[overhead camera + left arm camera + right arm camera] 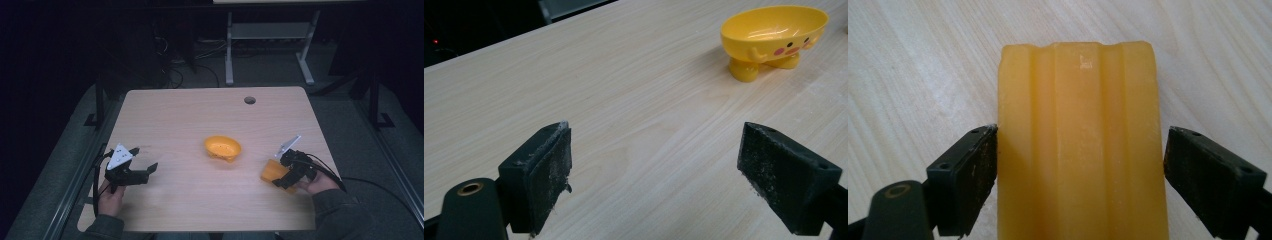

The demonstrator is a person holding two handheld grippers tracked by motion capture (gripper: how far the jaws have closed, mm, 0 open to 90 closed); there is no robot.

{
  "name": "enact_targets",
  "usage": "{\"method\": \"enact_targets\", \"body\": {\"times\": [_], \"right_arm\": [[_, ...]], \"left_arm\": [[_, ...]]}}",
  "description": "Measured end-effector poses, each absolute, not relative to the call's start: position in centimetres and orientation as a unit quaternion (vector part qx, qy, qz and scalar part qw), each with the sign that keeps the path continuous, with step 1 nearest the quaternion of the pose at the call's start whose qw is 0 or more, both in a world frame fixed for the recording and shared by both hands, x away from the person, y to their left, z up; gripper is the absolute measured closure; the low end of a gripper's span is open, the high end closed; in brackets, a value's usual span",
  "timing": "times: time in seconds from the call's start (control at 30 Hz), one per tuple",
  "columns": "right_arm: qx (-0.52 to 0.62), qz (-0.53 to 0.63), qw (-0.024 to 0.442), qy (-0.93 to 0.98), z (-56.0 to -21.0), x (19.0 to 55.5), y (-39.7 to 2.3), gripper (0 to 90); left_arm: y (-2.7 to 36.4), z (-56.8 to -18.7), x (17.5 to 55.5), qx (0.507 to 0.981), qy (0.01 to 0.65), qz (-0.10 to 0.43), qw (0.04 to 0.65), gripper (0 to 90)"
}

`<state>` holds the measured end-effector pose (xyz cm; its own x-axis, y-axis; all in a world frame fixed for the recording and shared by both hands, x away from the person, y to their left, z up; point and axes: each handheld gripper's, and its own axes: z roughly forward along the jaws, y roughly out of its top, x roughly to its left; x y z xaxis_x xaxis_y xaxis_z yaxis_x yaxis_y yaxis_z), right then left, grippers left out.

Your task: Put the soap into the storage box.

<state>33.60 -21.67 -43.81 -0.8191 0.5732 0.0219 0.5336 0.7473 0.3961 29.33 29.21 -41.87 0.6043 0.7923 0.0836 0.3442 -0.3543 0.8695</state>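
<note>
Right gripper view showed the right gripper [1080,165] straddling a yellow ridged soap bar [1080,145] lying on the wooden table [908,65], jaws apart, the left one touching the bar and the other just beside it. High view placed the left gripper [141,160] near the table's left edge, jaws wide apart on nothing, well apart from the yellow soap dish [223,147] at the centre.

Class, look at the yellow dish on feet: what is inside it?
The yellow dish looks empty: its smooth inner wall shows in the left gripper view. The near rim covers the lowest part of the inside, so that cannot be seen.
</note>
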Motion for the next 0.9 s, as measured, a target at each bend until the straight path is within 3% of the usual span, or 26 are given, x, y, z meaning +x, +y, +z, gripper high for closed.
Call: {"method": "enact_targets", "body": {"times": [0.9], "right_arm": [[0.275,0.201,0.042,0.939,-44.21,33.75,-21.17,20.6]], "left_arm": [[29.29,-41.82,29.32,0.78,0.365,0.257,0.439,13.4]]}}
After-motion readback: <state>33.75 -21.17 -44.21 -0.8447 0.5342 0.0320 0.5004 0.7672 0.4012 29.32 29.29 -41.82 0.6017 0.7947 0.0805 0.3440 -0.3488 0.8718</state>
